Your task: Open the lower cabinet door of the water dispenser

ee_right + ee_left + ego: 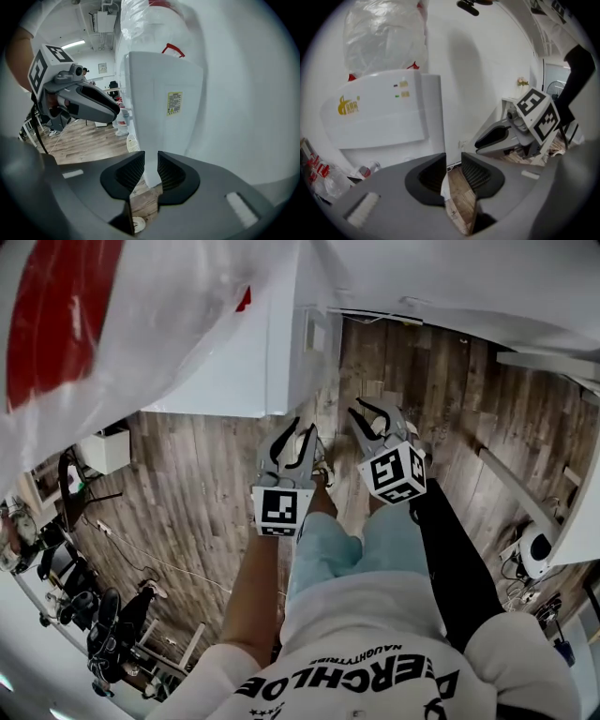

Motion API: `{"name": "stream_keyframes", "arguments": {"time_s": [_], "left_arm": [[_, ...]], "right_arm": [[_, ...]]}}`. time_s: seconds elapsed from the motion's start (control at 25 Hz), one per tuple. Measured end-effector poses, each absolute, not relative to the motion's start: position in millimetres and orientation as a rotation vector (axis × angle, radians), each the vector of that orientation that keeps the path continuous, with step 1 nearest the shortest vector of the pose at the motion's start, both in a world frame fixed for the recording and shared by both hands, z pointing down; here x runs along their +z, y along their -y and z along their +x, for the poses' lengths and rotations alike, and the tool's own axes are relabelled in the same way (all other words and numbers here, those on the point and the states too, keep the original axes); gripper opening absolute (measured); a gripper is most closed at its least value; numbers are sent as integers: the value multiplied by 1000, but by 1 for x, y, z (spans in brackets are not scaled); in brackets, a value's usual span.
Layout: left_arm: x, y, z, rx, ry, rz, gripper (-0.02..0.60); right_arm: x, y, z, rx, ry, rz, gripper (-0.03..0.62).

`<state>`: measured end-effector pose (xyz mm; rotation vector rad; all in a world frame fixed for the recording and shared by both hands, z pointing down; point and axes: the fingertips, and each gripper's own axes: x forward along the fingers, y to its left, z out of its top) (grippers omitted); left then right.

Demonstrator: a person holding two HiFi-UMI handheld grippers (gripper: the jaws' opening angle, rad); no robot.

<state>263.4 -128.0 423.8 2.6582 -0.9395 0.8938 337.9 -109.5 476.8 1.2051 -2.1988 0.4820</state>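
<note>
The white water dispenser [272,362] stands against the wall ahead of me, seen from above in the head view. A bottle wrapped in a clear plastic bag [112,315] sits on top of it. My left gripper [302,427] and right gripper [361,407] hang side by side in front of it, clear of it and pointing at it. The left gripper view shows the dispenser's upper front panel [379,117]; the gripper body hides the lower cabinet door. My left gripper [453,161] has a narrow gap and holds nothing. My right gripper [151,161] faces the dispenser's side [159,103], its jaws slightly apart and empty.
Wooden plank floor [187,502] runs under me. Dark chairs and gear [94,615] crowd the lower left, with a cable across the floor. A white ledge [525,493] runs along the right. Small bottles [365,171] stand by the dispenser's base, and a small fan [133,143] stands beyond it.
</note>
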Motion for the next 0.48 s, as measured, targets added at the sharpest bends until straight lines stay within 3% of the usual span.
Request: {"name": "stream_keyframes", "arguments": {"time_s": [0.48], "left_arm": [[487,129,270,927,821,2683,156]], "right_arm": [[531,96,311,500,2186,1162,123]]}}
